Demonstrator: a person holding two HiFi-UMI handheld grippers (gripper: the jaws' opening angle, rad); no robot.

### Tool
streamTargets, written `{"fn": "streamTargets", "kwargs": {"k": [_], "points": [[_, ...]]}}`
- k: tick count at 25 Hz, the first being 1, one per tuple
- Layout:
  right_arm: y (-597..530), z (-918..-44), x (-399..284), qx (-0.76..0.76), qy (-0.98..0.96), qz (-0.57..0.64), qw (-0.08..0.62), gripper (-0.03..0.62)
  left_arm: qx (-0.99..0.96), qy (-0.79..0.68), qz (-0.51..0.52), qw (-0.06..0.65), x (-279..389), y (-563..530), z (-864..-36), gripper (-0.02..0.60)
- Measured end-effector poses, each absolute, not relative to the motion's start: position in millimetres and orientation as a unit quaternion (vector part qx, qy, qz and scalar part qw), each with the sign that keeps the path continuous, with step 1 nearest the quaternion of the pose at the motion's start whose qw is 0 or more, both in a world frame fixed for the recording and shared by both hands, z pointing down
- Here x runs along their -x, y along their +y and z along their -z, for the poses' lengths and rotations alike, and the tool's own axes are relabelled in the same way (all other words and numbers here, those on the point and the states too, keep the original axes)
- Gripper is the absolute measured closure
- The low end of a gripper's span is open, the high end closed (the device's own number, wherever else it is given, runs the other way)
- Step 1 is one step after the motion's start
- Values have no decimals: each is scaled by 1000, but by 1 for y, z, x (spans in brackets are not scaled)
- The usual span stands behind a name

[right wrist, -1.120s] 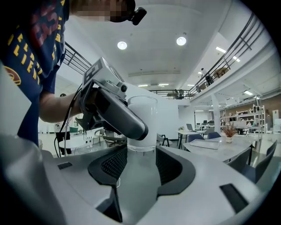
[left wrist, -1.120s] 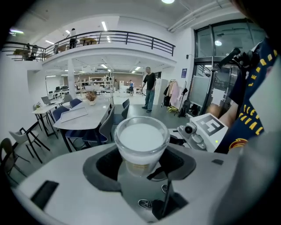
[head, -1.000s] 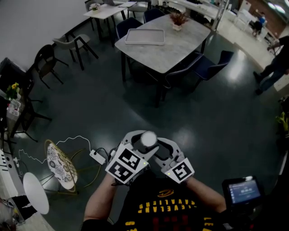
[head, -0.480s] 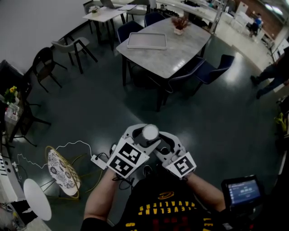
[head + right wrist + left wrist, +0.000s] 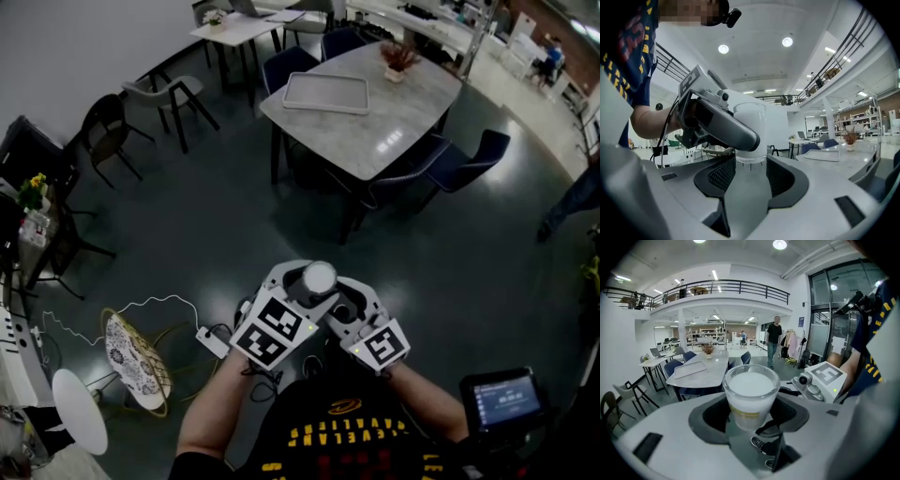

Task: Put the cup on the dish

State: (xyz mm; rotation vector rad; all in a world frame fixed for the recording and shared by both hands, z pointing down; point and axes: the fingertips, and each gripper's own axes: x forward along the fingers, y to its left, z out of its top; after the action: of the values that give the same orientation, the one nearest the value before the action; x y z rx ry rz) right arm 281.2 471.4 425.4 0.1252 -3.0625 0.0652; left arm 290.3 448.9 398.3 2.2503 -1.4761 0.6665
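Low in the centre of the head view, the cup point(image 5: 319, 277) stood upright, clamped in my left gripper point(image 5: 298, 286). My right gripper point(image 5: 343, 300), jaws apart, crowded it. Both stayed tucked near my chest, as a second earlier, while the table point(image 5: 370, 112) had drifted right. Right-jaw contact was unclear.

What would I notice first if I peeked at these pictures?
First, the white cup: the left tongs are pinching it, up in the air over the dark floor, right in front of the person. The right tongs sit beside it with their jaws apart. Farther off stands a big grey table with a flat tray on it.
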Motion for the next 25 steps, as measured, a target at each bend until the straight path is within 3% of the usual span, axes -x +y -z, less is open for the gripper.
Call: {"fn": "streamTargets", "kwargs": {"k": [25], "points": [[297, -430, -179, 40, -997, -36, 50, 388, -751, -582, -222, 218, -184, 273, -404, 324]]}}
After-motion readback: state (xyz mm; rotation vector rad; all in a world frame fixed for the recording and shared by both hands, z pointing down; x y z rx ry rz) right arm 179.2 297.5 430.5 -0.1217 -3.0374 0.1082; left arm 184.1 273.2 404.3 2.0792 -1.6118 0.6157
